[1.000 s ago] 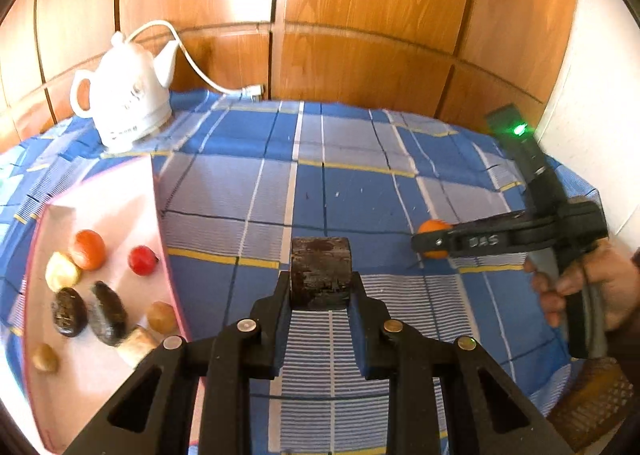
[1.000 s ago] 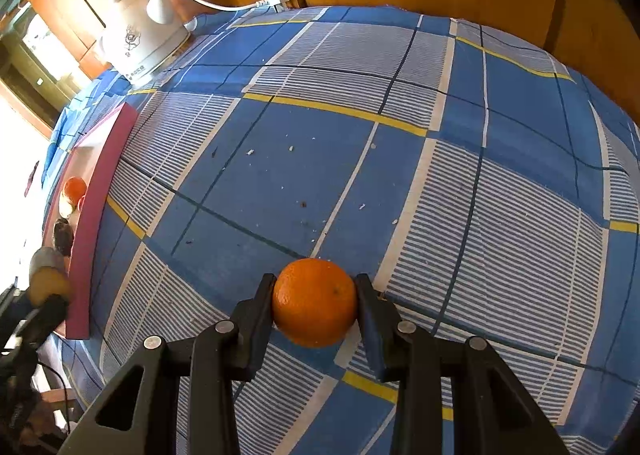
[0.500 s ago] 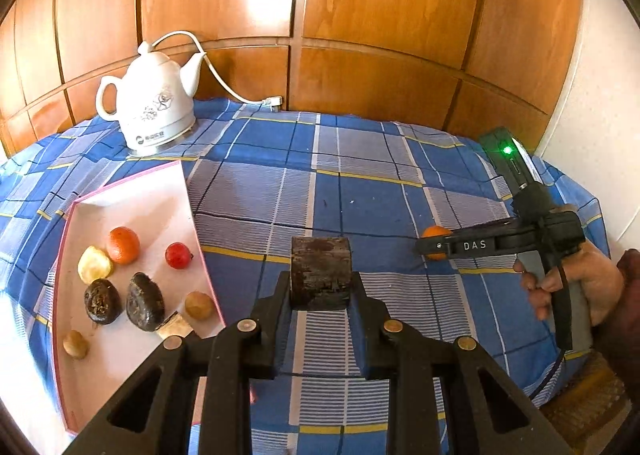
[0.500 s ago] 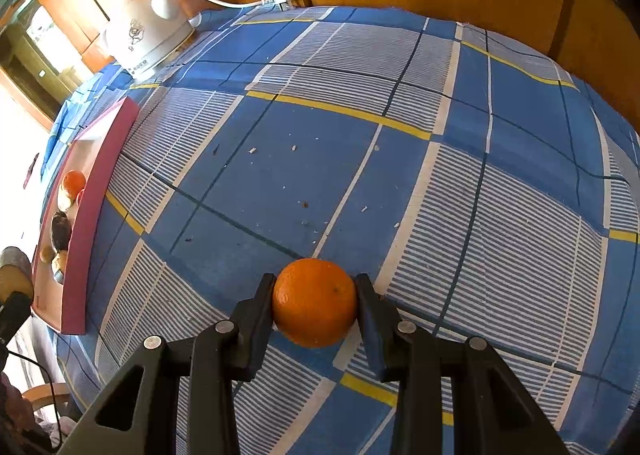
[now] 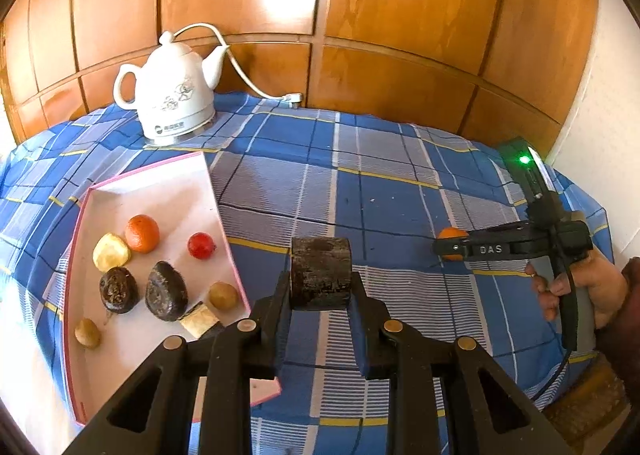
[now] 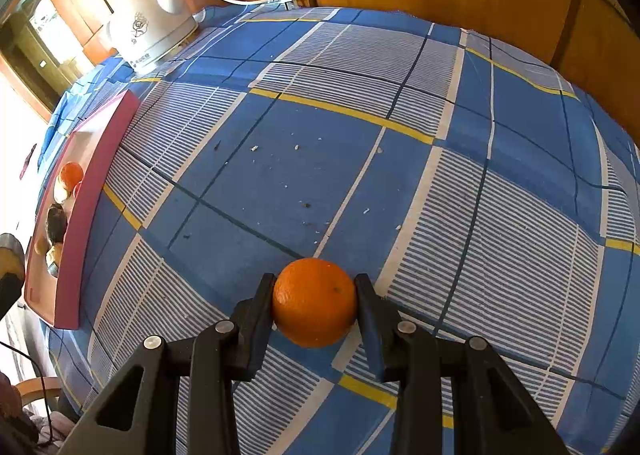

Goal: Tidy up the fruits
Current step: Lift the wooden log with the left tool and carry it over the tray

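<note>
My left gripper point(image 5: 320, 289) is shut on a dark brown chunk of fruit point(image 5: 320, 269), held above the blue checked tablecloth just right of the pink tray point(image 5: 160, 191). The tray holds several fruits, among them an orange point(image 5: 142, 233), a red fruit point(image 5: 201, 245) and two dark ones point(image 5: 166, 291). My right gripper point(image 6: 315, 297) is shut on an orange point(image 6: 315, 303) low over the cloth; whether it touches the cloth I cannot tell. In the left wrist view that gripper point(image 5: 450, 251) and its orange point(image 5: 450, 233) are at the right, gripped by a hand point(image 5: 580, 291).
A white electric kettle point(image 5: 172, 103) stands at the back left of the table, its cord and plug point(image 5: 292, 99) lying along the wooden wall. Small crumbs dot the cloth point(image 6: 304, 159). The tray's pink wall point(image 6: 96, 195) is far left in the right wrist view.
My left gripper has risen and drawn back with the dark chunk, so more of the tray and kettle is in view. The right gripper with its orange has stayed put.
</note>
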A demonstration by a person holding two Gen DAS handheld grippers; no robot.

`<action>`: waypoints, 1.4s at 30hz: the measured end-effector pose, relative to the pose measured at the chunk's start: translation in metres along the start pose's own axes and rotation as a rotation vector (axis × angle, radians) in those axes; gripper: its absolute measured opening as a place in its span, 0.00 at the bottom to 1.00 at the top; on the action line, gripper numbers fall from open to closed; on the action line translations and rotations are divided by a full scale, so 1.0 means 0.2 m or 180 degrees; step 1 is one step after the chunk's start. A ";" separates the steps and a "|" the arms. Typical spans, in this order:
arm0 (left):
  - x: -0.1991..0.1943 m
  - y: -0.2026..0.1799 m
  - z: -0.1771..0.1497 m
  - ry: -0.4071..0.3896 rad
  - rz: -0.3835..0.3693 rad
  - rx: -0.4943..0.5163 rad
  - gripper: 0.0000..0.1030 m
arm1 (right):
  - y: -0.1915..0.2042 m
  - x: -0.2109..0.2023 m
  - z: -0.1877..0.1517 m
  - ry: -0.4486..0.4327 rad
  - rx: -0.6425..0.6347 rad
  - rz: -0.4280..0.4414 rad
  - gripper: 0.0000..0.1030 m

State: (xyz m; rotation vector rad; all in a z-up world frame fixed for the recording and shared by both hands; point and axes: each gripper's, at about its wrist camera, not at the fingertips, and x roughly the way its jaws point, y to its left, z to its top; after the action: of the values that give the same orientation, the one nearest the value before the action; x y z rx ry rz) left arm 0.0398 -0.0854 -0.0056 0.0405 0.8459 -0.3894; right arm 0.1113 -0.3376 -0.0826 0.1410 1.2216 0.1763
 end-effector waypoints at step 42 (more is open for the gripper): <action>0.24 0.74 0.14 0.0248 0.0262 -0.0897 0.27 | 0.02 0.01 0.00 0.0002 -0.0049 -0.0059 0.38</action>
State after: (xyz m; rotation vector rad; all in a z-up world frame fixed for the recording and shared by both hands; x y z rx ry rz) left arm 0.1397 0.0323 -0.0395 -0.1713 0.9663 -0.1898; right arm 0.1109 -0.3336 -0.0836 0.1161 1.2214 0.1694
